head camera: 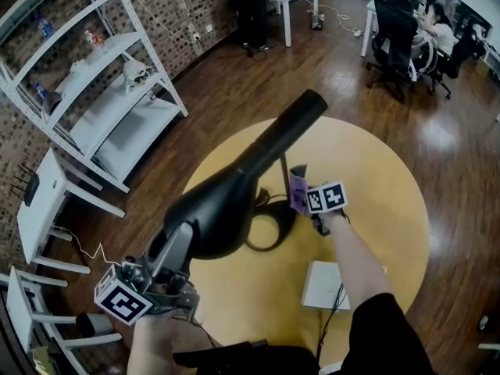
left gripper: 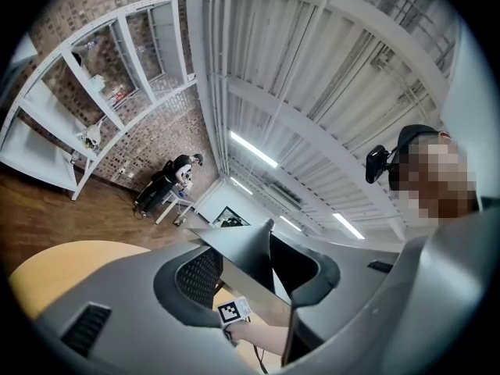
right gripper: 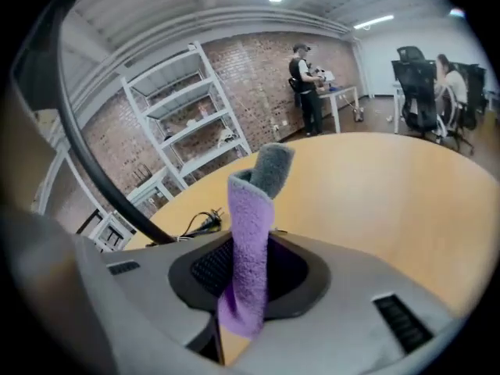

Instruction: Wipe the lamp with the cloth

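Head view: L gripper is clamped on the wide end of the black lamp, above the round table. Lamp's long axis runs low-left to up-right. R gripper pinches purple cloth just right of lamp's mid-body; contact unclear. Next wipe prob. needs cloth moved left, then along that axis.
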A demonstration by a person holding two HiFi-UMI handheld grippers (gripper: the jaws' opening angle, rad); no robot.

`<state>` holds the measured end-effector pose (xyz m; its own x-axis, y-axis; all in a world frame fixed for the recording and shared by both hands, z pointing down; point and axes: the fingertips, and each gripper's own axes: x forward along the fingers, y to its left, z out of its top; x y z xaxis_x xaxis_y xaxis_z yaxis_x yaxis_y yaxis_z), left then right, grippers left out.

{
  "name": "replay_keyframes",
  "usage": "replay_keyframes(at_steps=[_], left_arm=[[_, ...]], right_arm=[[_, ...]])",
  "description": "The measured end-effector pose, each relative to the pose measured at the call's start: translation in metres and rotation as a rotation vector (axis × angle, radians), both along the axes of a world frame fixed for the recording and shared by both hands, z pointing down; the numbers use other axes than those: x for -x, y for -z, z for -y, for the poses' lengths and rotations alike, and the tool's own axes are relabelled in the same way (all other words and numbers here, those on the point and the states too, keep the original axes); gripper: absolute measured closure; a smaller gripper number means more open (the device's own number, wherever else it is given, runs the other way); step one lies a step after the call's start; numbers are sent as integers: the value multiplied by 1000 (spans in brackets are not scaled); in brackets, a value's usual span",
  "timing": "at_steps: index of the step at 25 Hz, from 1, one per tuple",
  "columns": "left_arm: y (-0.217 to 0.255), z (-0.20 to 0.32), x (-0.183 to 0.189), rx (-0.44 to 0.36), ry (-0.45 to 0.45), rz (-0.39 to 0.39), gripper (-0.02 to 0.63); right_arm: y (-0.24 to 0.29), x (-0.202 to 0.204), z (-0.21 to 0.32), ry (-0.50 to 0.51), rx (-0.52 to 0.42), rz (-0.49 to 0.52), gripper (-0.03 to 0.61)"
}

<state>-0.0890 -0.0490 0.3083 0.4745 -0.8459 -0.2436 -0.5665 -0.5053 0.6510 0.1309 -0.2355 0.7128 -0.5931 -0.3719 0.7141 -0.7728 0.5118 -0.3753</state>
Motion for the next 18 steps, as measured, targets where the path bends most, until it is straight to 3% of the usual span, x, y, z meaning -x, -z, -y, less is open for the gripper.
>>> replay_keyframes(at_steps=[2, 6, 10, 15, 18], left_arm=[[-4, 0, 1, 8, 1, -5, 437], [-3, 2, 7, -18, 14, 48, 439], [-1, 4, 10, -16, 19, 14, 446], [-3, 5, 13, -9, 22, 4, 446], [-4, 5, 13, -4, 36, 6, 446]], right_arm=[[-21, 1, -4, -21, 27, -38, 483], [-33, 4, -10, -62, 20, -14, 486], [-30, 8, -29, -21, -11, -76, 486], [-33, 15, -58, -51, 23, -35, 486], [-35, 20, -74, -19, 57, -42, 485]])
